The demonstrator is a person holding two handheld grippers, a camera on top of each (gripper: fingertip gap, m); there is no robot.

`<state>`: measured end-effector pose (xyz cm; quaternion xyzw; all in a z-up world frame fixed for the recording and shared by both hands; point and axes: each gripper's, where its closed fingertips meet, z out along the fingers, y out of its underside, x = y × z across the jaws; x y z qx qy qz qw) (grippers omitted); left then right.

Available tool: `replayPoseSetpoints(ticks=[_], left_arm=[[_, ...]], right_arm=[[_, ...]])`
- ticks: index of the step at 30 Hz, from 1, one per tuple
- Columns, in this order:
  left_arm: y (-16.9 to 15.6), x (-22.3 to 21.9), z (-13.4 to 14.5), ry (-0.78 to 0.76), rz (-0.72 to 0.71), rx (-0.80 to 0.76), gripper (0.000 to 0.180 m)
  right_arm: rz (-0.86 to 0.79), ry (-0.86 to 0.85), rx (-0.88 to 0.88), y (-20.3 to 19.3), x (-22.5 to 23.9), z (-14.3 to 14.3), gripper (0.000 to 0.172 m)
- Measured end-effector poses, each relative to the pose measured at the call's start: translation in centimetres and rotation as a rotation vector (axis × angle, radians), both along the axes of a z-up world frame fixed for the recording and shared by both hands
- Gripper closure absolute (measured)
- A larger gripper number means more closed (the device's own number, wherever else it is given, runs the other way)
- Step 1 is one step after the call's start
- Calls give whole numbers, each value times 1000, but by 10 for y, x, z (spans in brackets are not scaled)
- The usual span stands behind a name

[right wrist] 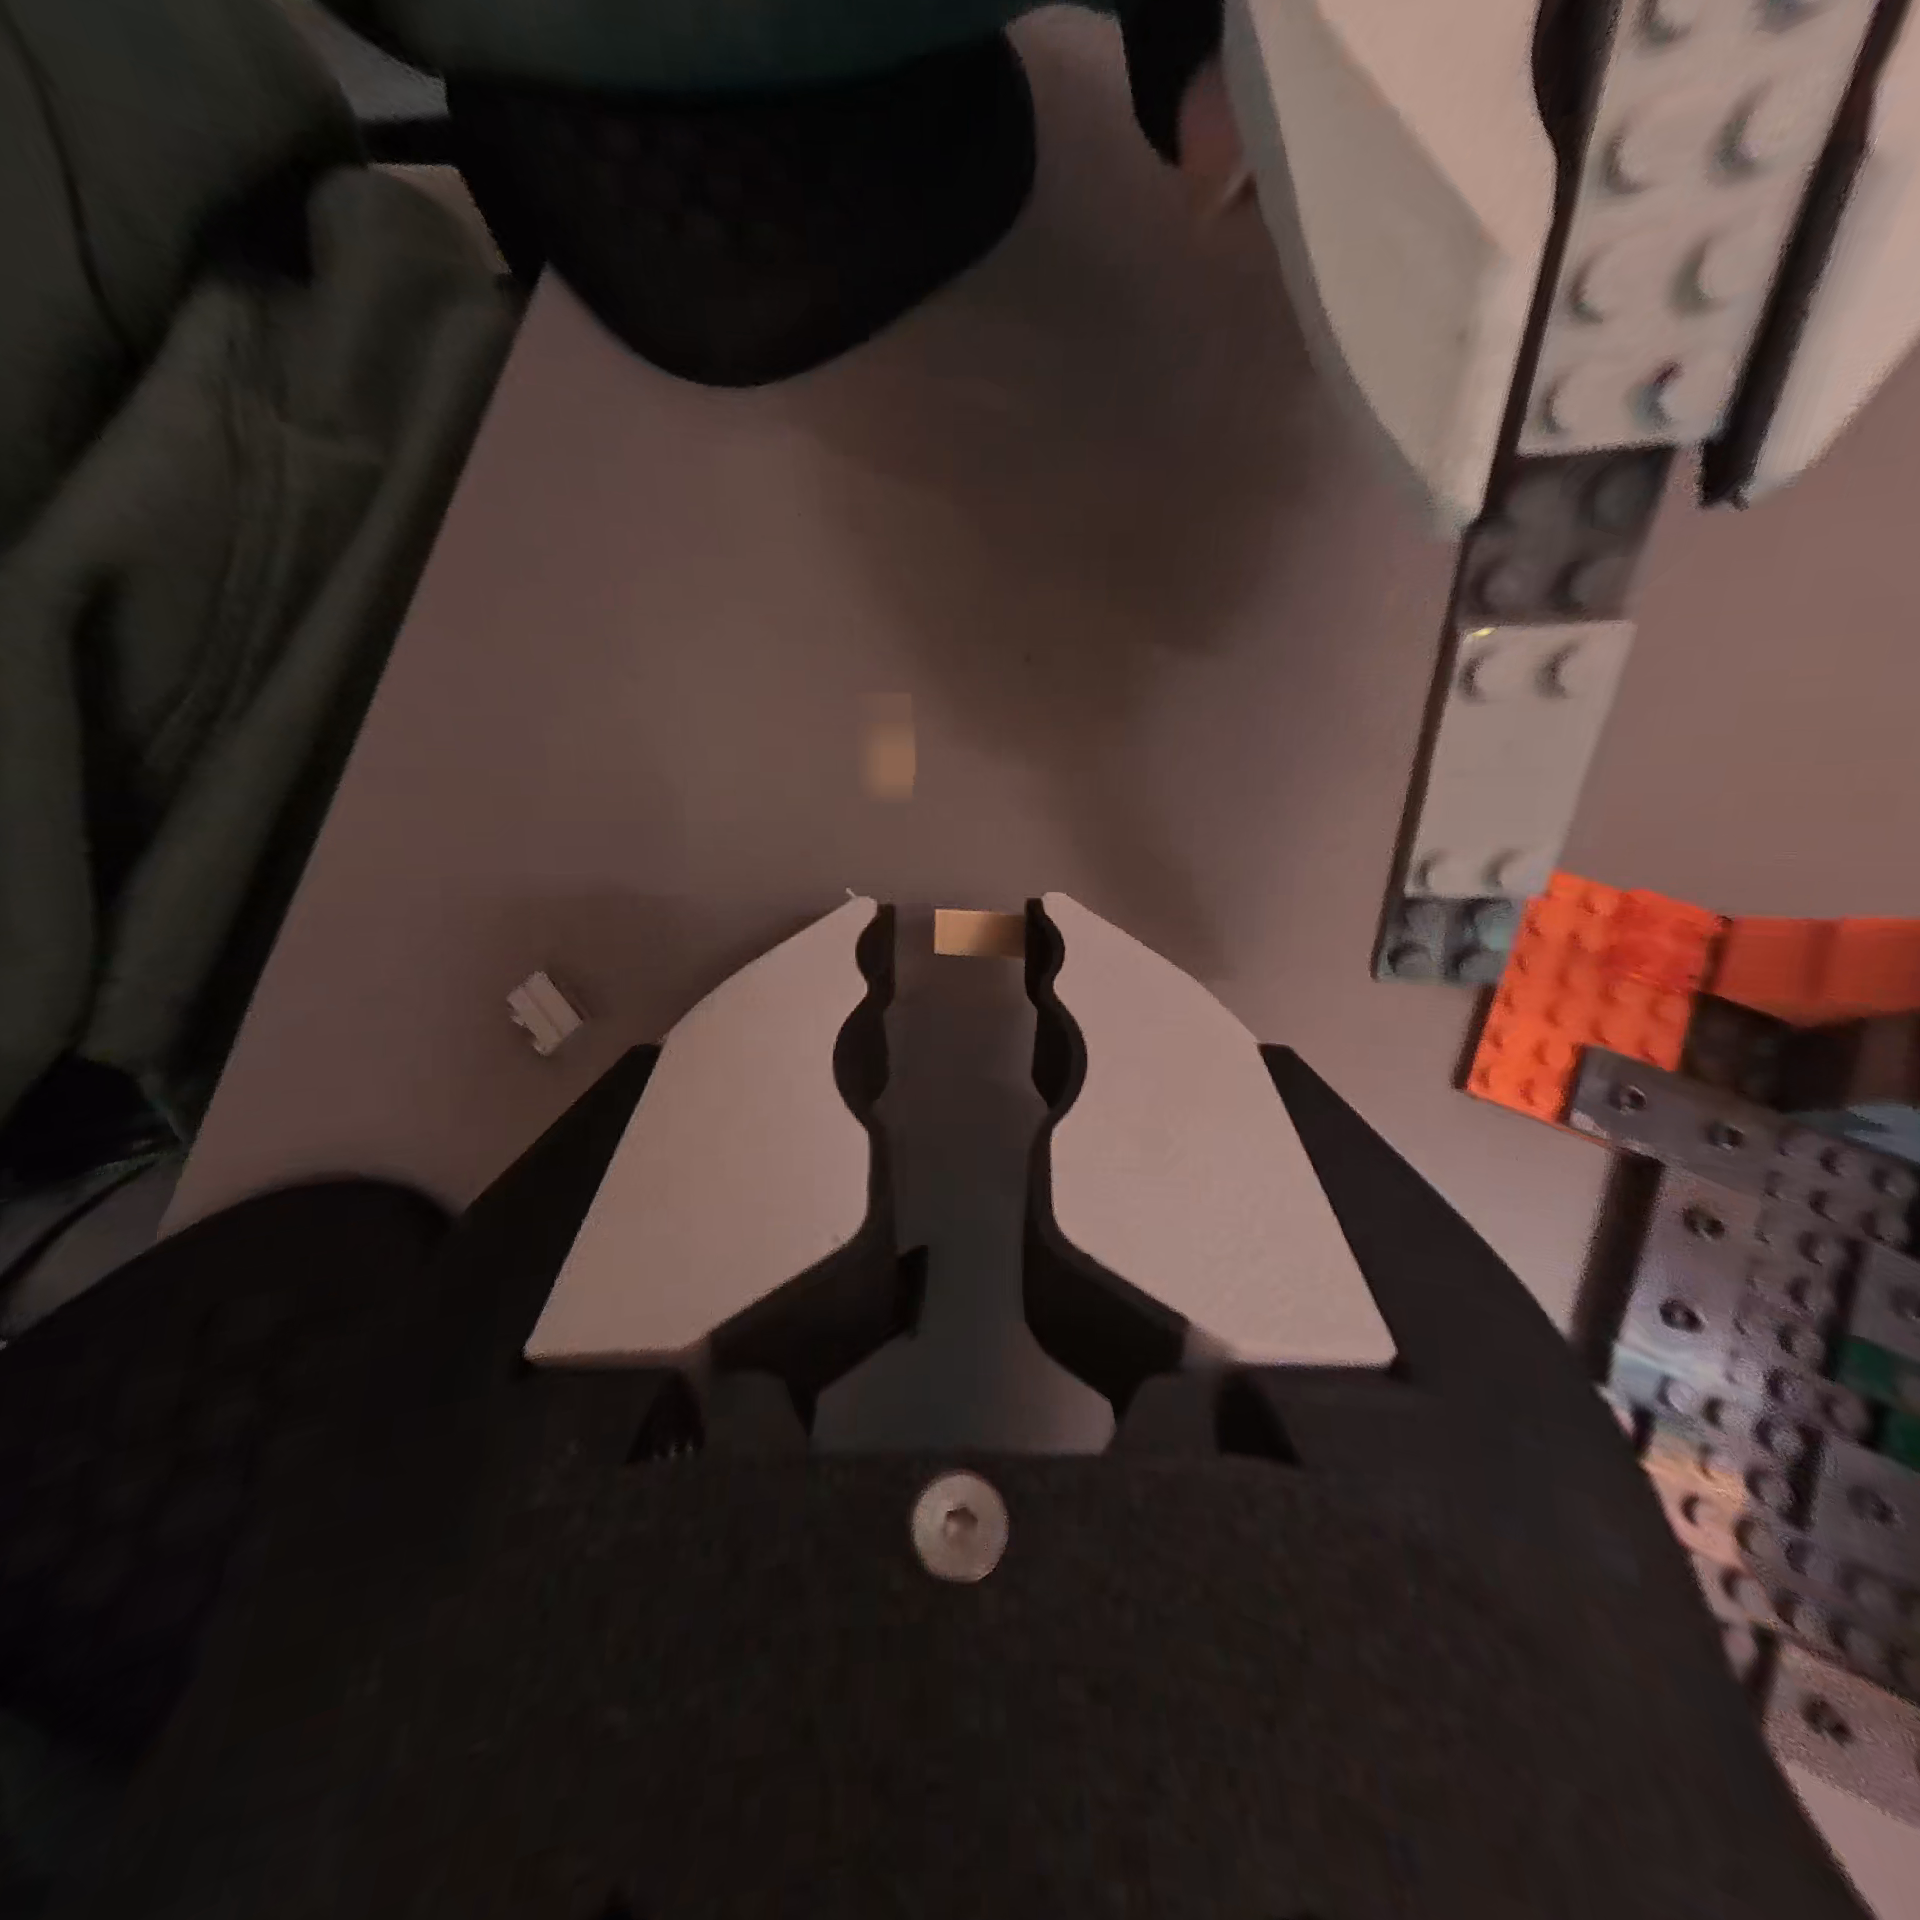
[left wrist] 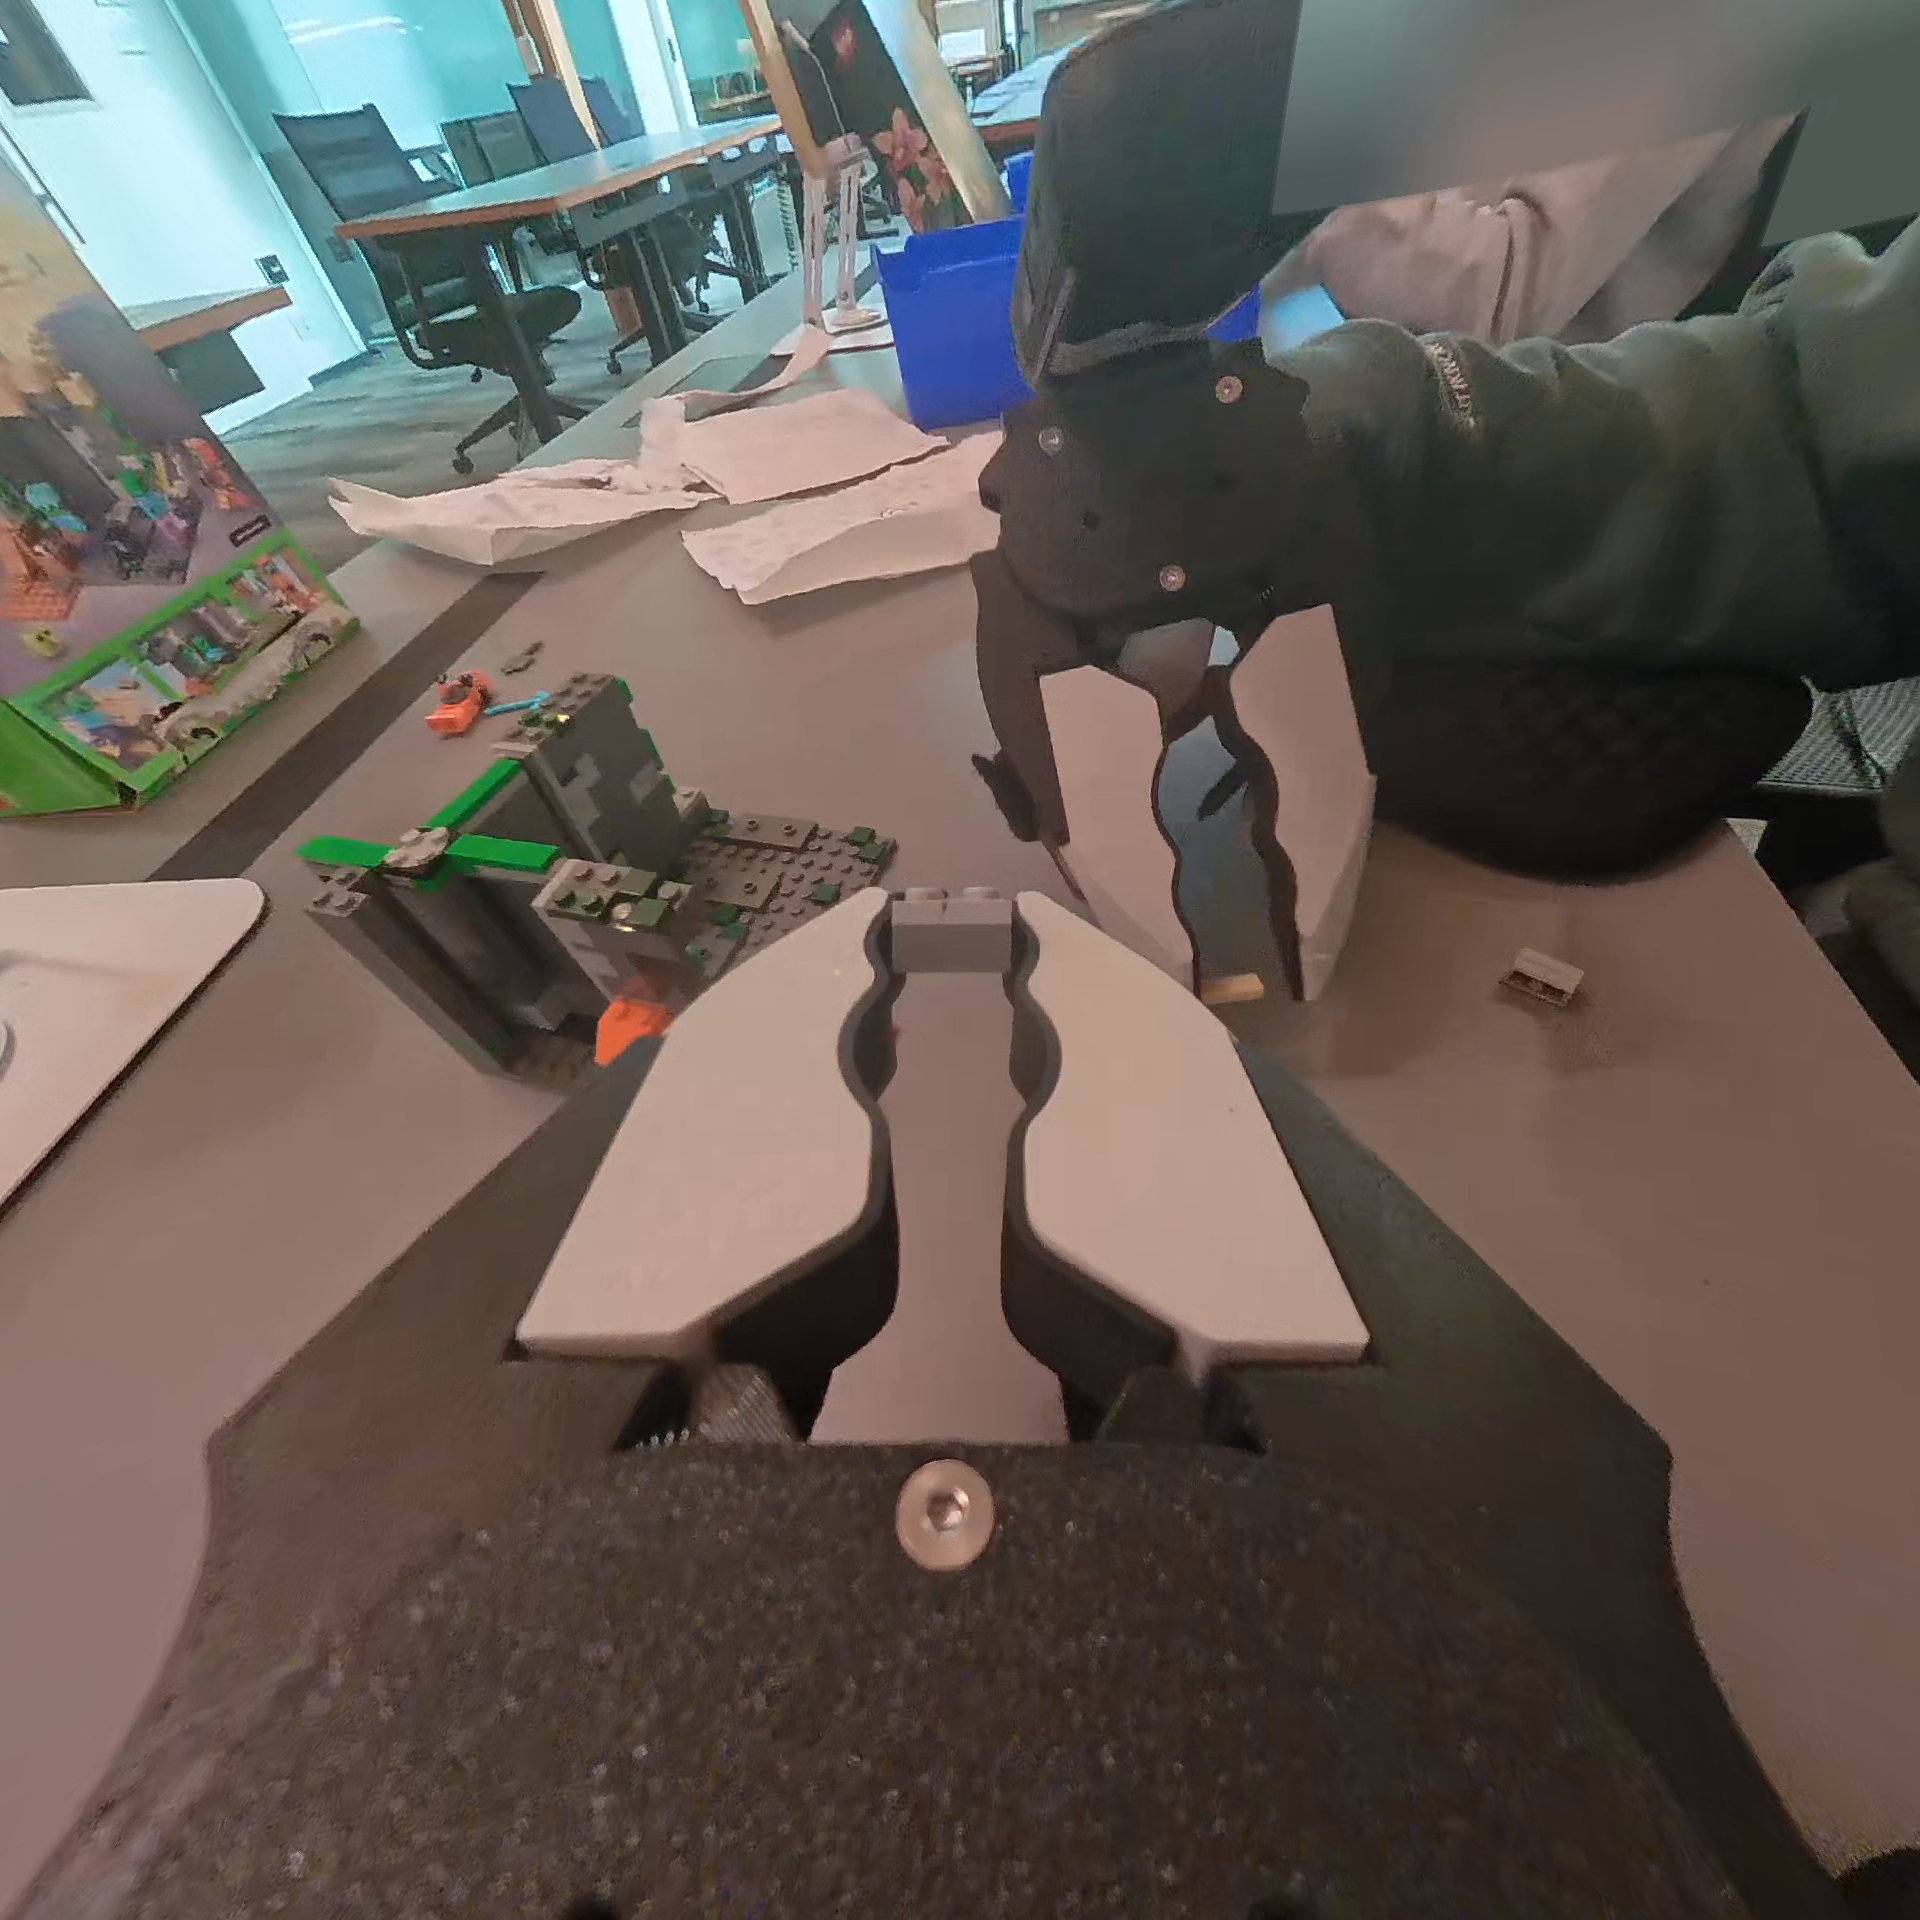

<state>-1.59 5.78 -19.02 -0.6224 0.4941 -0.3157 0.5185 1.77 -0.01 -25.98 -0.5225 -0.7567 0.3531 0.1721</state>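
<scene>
My left gripper (left wrist: 952,914) is shut on a small grey brick (left wrist: 952,935) with two studs, held just right of a grey and green brick build (left wrist: 540,873). My right gripper (right wrist: 958,914) points down at the grey table (right wrist: 727,644) and is open. A small tan piece (right wrist: 975,931) sits between its tips, against the right pad and clear of the left pad. The left wrist view shows that gripper (left wrist: 1242,966) with the tan piece (left wrist: 1231,987) low at its tips on the table. The right wrist view shows the left gripper's white fingers (right wrist: 1382,260) around a studded grey strip (right wrist: 1642,260).
A small grey piece (left wrist: 1545,977) lies on the table right of the right gripper; it also shows in the right wrist view (right wrist: 545,1010). An orange plate (right wrist: 1590,997) adjoins the build. A green toy box (left wrist: 135,623), crumpled papers (left wrist: 727,468), a blue bin (left wrist: 956,322) and a sleeve (left wrist: 1610,468) stand around. My right fingertips sit around 10 cm from my left ones.
</scene>
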Motion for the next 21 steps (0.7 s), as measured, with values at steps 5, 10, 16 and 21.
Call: replayPoseSetpoints(ticks=[5,10,16,21], left_arm=[[-2,4,-4,14,-9,-2,163],[-2,4,-5,17,-6,-10,163],[-2,5,-6,26,-9,-12,163],[-4,7,-8,35,-20,-17,163]], right_arm=[[10,51,-40,-4,-4,10,143],[-3,104,-70,-4,-6,21,139],[14,103,-90,-5,-5,19,155],[-8,131,-102,-3,-8,25,136]])
